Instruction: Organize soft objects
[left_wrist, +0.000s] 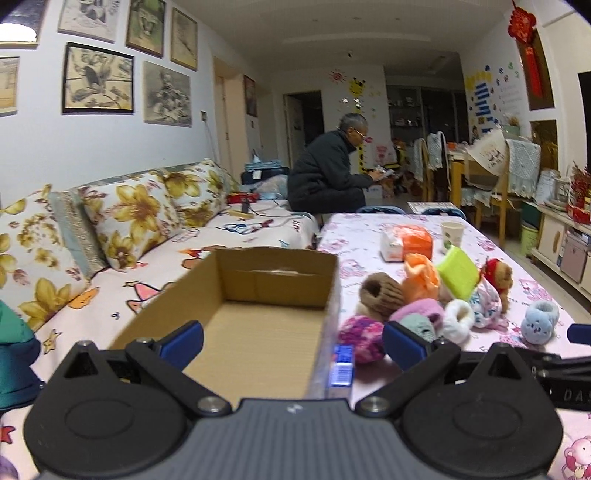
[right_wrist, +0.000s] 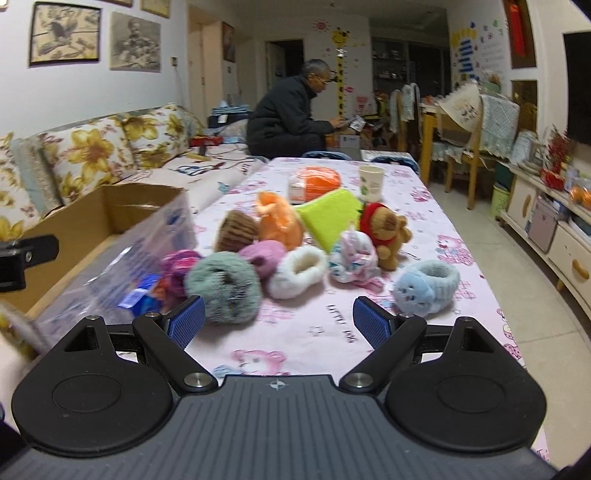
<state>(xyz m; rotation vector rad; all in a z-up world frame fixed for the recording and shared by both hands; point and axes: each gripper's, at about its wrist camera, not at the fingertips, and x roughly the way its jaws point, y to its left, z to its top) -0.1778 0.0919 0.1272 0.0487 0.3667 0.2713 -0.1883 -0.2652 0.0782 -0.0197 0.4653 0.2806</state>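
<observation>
An empty cardboard box stands open on the pink tablecloth at the left. My left gripper hovers open over its near end. Soft things lie in a cluster right of the box: a brown knit piece, an orange plush, a lime green sponge, a small bear, a grey-green fluffy ring, a white ring, a light blue ring. My right gripper is open, low over the cloth just short of the grey-green and white rings.
A paper cup and an orange tissue pack stand farther back on the table. A floral sofa runs along the left. A person sits beyond the table. Chairs and a cabinet line the right side.
</observation>
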